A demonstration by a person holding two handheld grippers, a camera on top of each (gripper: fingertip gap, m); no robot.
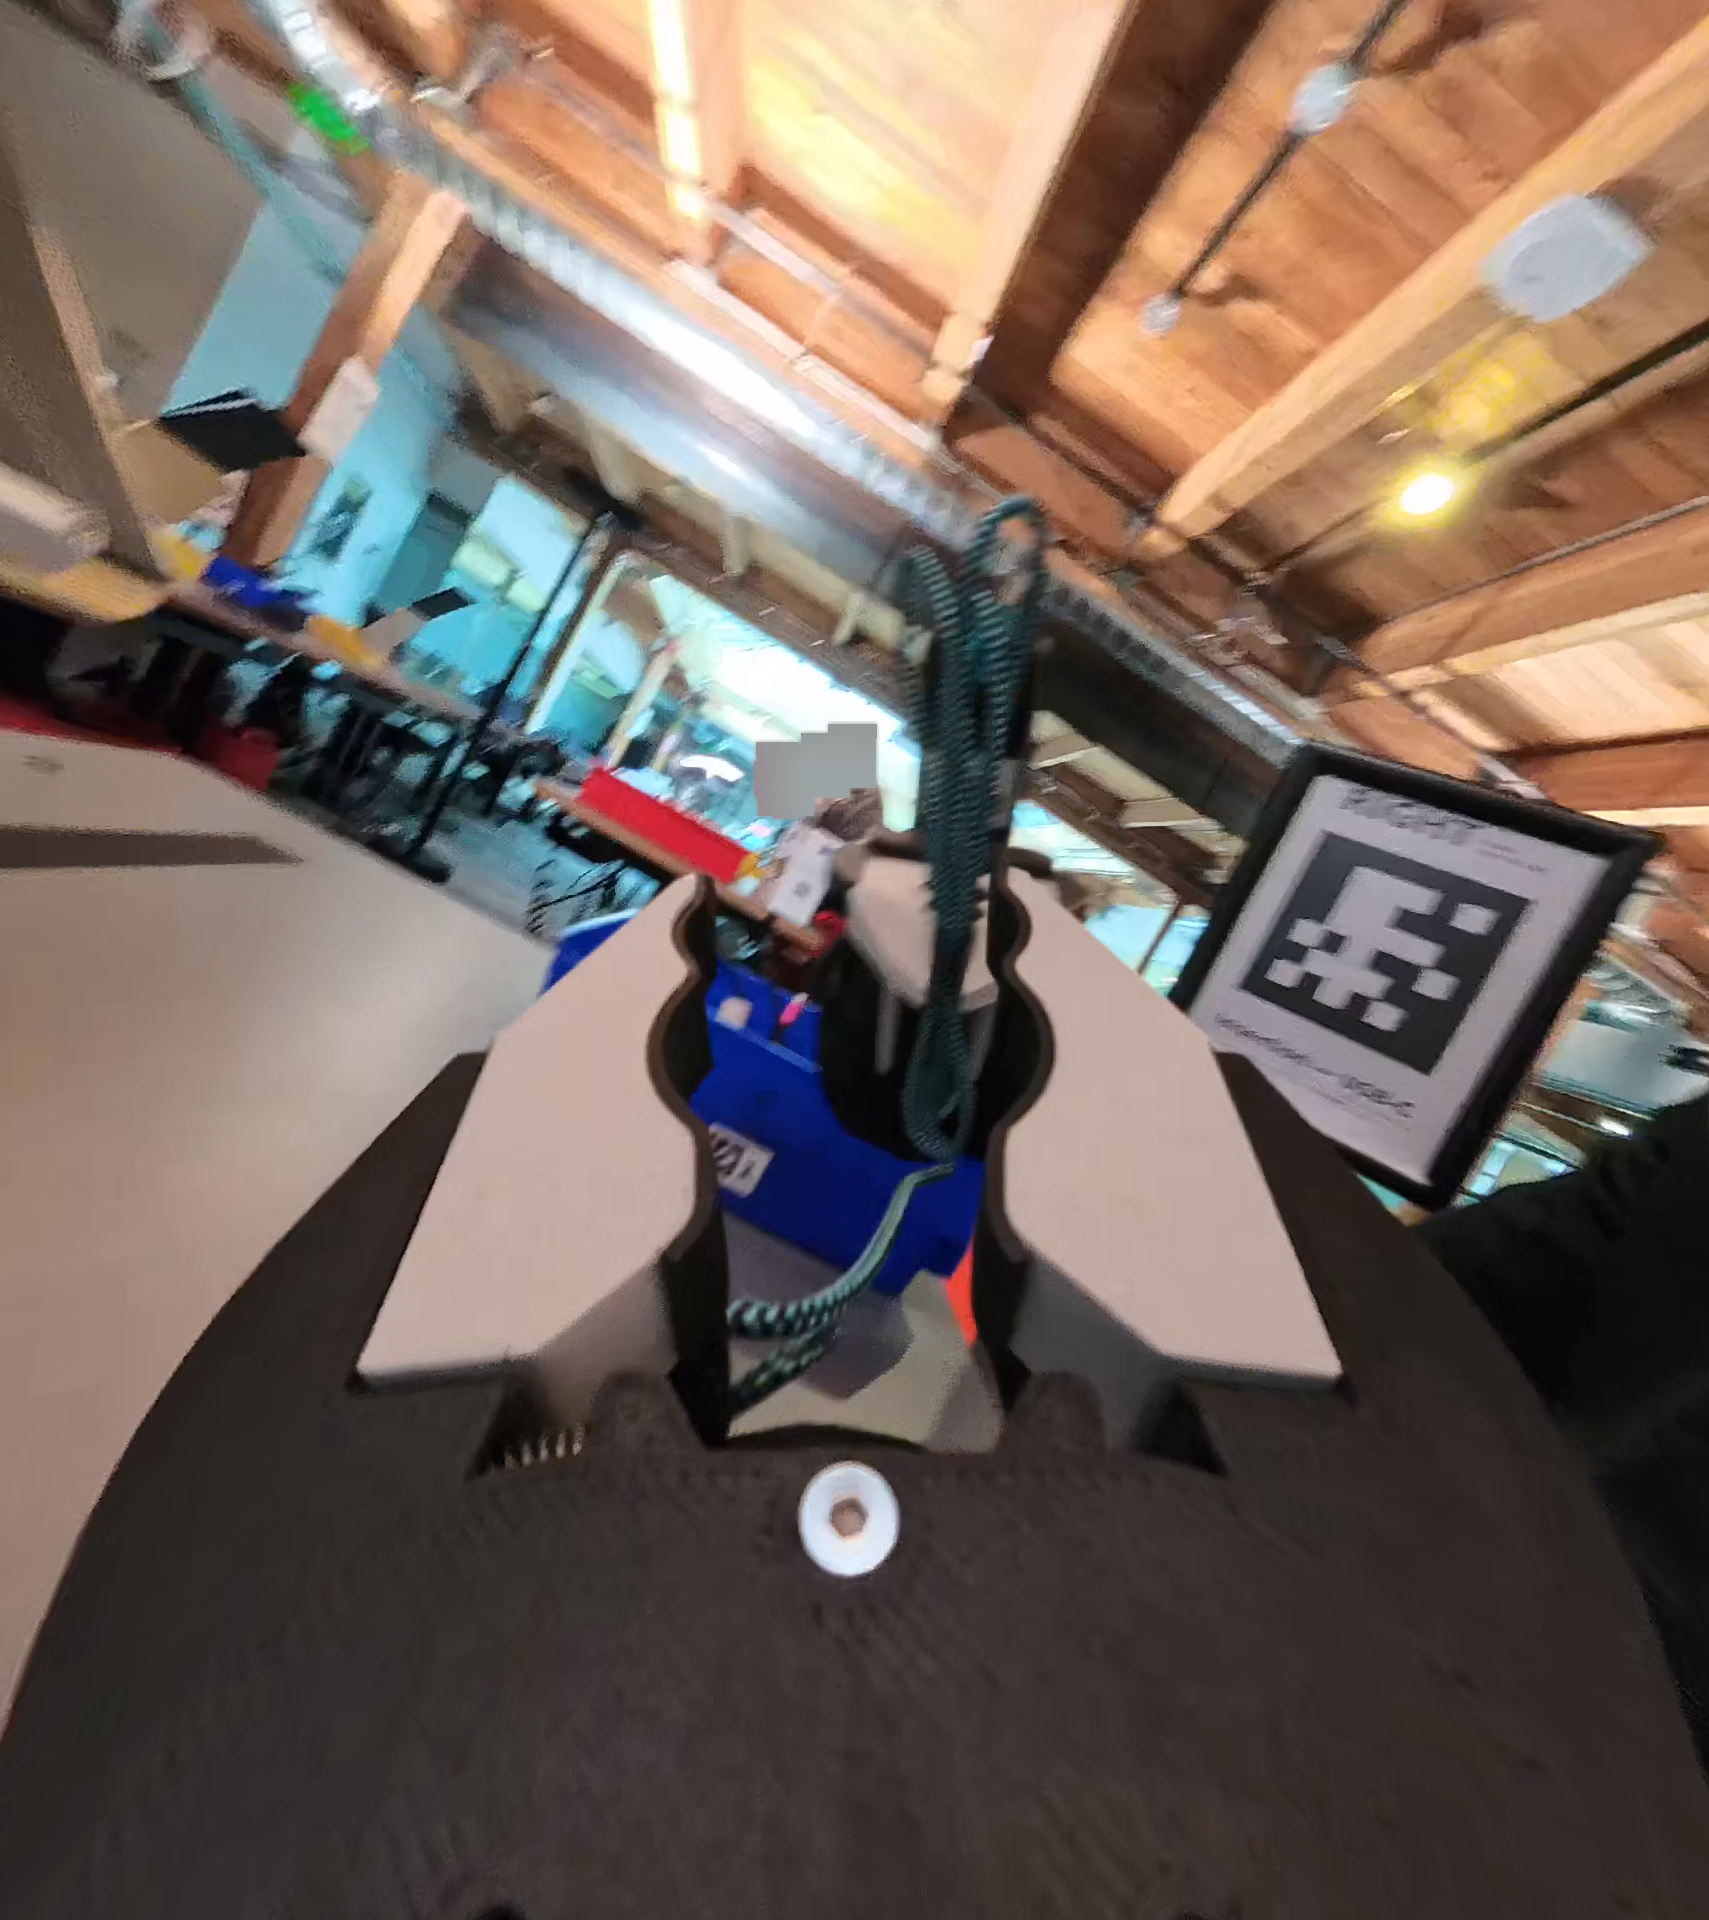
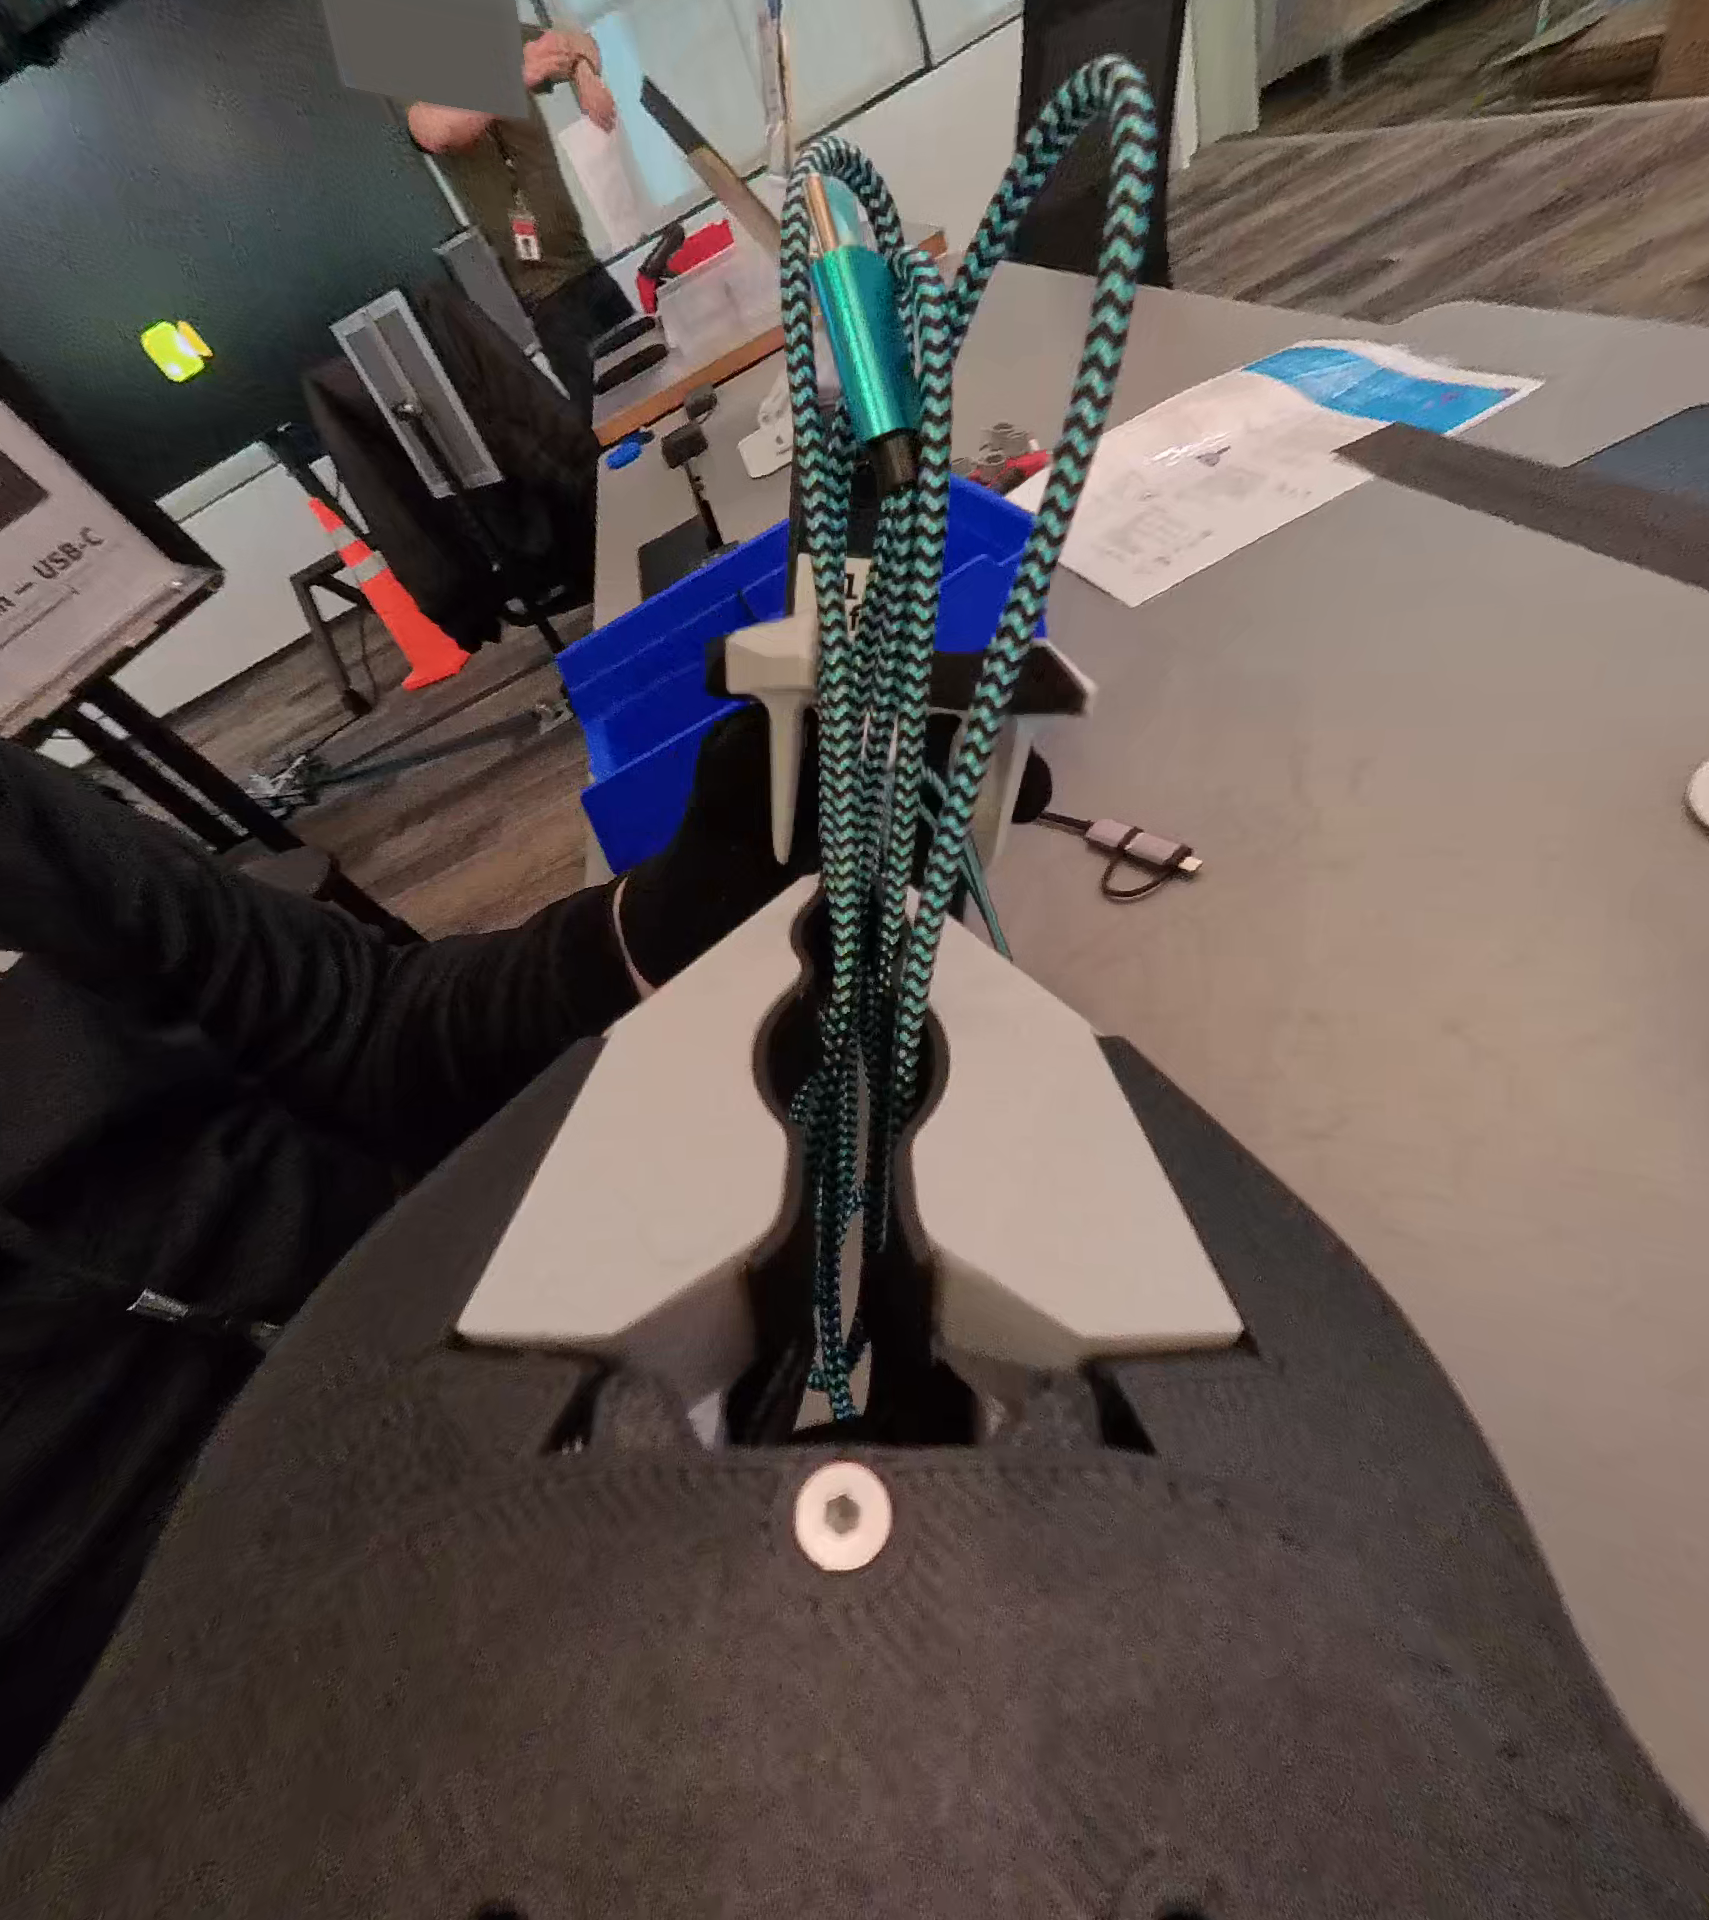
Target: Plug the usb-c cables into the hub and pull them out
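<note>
the right gripper has its jaws drawn nearly together on a bundle of teal-and-black braided cable, several strands pinched in the narrow gap and rising in loops toward twelve o'clock. a teal metal plug sits high among the loops, tip up. beyond it, the left gripper faces back, its pale fingers on either side of the same strands.

in the left wrist view, the left gripper is moderately parted, and the cable runs up through the gap close to the finger at three o'clock; whether the jaws grip it, i cannot tell. this view is blurred.

a blue bin stands behind the cable on the grey table. a short grey adapter cable lies at three o'clock. the hub is not identifiable in either view.
</note>
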